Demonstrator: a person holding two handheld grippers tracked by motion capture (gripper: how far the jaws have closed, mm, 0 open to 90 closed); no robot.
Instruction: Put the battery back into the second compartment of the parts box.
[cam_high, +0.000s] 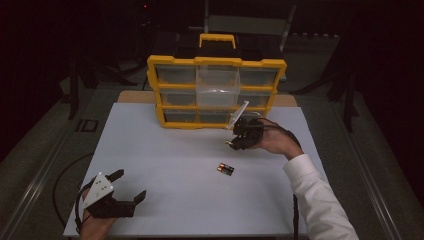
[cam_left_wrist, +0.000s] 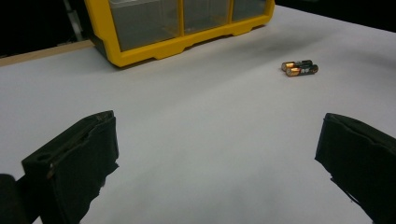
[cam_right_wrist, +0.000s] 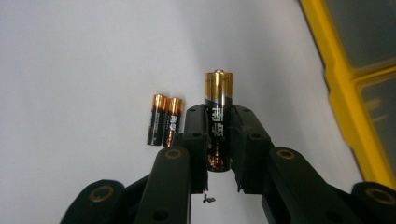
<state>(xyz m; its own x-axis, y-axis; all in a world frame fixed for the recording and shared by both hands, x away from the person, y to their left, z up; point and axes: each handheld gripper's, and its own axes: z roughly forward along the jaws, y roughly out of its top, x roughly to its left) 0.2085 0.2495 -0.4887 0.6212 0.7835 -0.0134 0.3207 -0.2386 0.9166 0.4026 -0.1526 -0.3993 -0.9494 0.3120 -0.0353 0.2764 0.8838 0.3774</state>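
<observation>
Right gripper (cam_right_wrist: 218, 135) jaws clamped on battery (cam_right_wrist: 218, 100), long axis along them, copper end outward; left gripper (cam_high: 131, 186) jaws apart.

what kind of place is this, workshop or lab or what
Probably a lab or studio set up for recording tabletop work, not a home. A white table stands in a dark room, bearing a yellow parts organizer with clear drawers and two loose batteries, and handheld grippers do the work.

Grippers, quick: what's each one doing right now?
Left gripper: open, jaws spread wide, nothing between them, low over the white table.
Right gripper: shut on a battery, held above the table.
</observation>
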